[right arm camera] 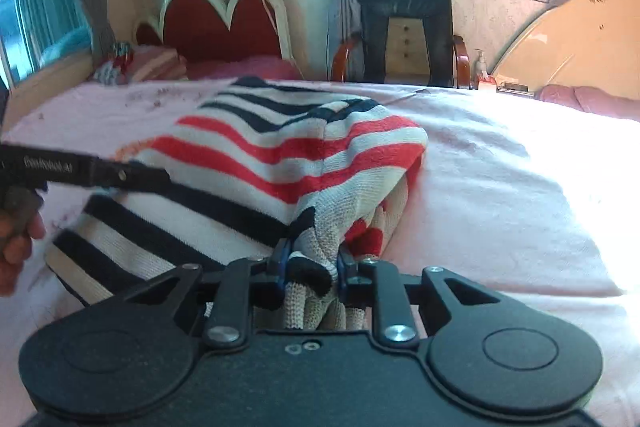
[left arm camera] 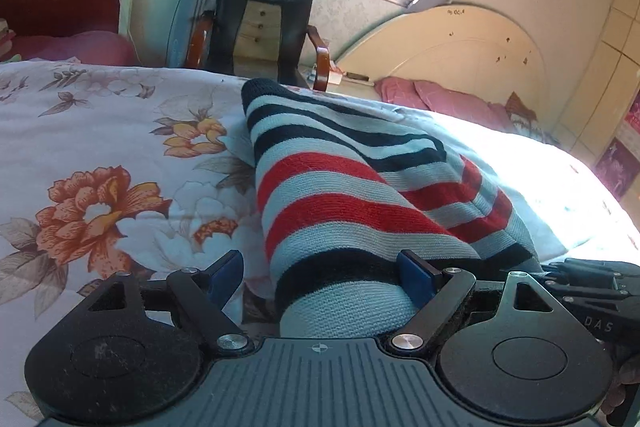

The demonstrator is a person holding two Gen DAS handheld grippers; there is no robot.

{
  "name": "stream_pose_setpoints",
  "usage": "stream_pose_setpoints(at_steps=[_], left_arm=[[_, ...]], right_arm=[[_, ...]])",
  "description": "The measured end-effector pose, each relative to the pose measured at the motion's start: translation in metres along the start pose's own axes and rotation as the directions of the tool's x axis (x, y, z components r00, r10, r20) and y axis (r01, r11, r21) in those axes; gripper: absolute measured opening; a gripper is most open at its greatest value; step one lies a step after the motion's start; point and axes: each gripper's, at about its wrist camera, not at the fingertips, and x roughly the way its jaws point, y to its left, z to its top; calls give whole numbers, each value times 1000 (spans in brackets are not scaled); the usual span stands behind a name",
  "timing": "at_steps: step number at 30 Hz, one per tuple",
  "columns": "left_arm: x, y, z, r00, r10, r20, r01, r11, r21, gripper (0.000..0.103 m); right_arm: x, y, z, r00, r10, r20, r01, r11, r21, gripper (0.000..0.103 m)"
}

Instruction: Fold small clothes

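**Striped knit, half-folded on bed**

Sweater (left arm camera: pixel 340 187) lies bunched mid-bed (left arm camera: pixel 100 131), on the floral cover. Soft, limp ribbed knit; light, drapes and slumps, not slippery. Right gripper (right arm camera: pixel 314 261) clenched on a gathered edge. Left gripper (left arm camera: pixel 320 273) spread wide, sweater between its jaws, ungripped. Best hold, I judge: hem or 2 corners.

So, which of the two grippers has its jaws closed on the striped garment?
The right gripper: its jaws pinch a bunched edge of the striped garment. The left gripper stands wide open, with the cloth only lying between its jaws.
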Motion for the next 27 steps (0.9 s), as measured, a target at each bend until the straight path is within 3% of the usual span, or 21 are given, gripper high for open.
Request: stream_pose_setpoints(at_steps=[3,5,7,10,12,13,14,17,19,22,25,27], left_arm=[[-12,-3,4,999,13,31,-14,1000,25,83],[-31,-7,10,992,-19,121,12,998,59,83],[-40,-12,16,984,-71,163,57,995,87,83],[-33,-26,25,984,-113,141,88,981,172,83],[-25,-35,26,985,-143,95,120,970,212,83],[-21,-39,24,987,-141,73,121,966,227,83],[-19,-43,22,989,-132,62,112,961,251,83],[-12,-48,17,994,-106,15,97,952,290,83],[-12,-47,12,991,-130,15,120,949,292,83],[-15,-51,7,993,-118,23,103,933,344,83],[-38,-45,14,985,-165,57,143,948,286,83],[-55,-40,14,974,-210,78,185,950,251,82]], right_arm=[[-7,-4,10,1000,14,-7,-13,998,62,29],[-21,-11,16,999,25,48,-30,993,112,34],[-27,-22,24,996,14,84,-28,986,164,34],[-16,-38,40,999,18,47,-29,971,236,35],[-3,-45,47,999,46,-18,-38,957,288,43],[7,-45,49,996,47,-72,-24,955,294,41],[15,-43,50,993,45,-111,-12,959,283,31],[16,-33,47,997,25,-77,-10,981,191,11],[14,-34,38,997,-4,-75,15,988,154,11],[16,-49,24,997,7,-73,11,973,231,14],[3,-42,35,998,-14,-57,26,973,230,16],[-22,-33,40,1000,3,15,-6,981,193,9]])
